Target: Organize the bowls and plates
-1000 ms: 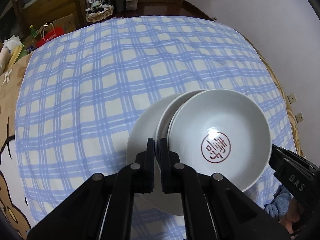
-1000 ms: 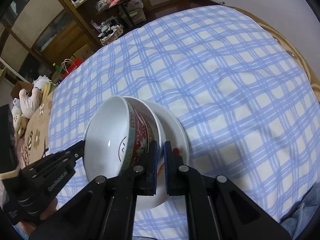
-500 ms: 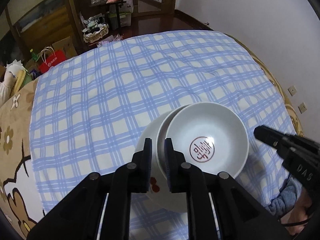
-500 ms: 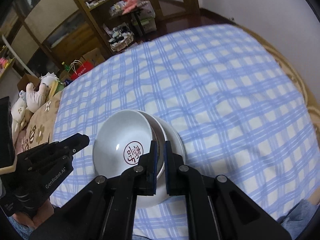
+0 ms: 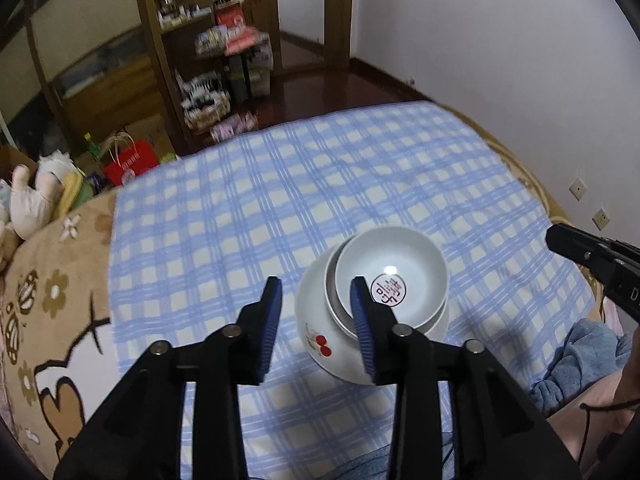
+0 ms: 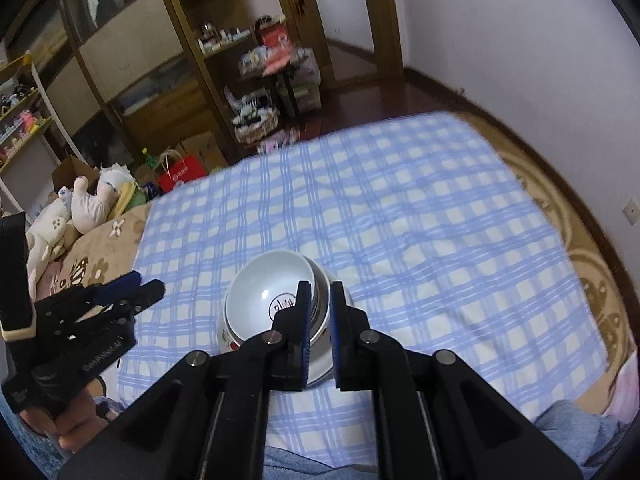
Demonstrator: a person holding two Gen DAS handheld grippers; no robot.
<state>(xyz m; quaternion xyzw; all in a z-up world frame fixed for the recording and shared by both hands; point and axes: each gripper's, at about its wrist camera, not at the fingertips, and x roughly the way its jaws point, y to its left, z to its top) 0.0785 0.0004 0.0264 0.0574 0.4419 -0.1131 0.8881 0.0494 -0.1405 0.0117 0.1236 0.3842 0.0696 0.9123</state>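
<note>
bowls (image 5: 390, 276): nested, on plate (image 5: 320, 328) | plate: on cloth (image 5: 240, 216), near edge | cloth: over bed (image 5: 44, 300) | shelves (image 5: 188, 40): behind bed | toys (image 6: 84, 204): left of cloth

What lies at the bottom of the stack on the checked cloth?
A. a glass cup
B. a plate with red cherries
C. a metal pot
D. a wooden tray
B: the white plate with red cherries sits under the two nested bowls, the top bowl bearing a red round mark, on the checked cloth.

Blue checked cloth (image 5: 320, 200) over a tan blanket (image 5: 48, 320), soft toys (image 6: 88, 204), red bag (image 5: 130, 162) beyond.
</note>
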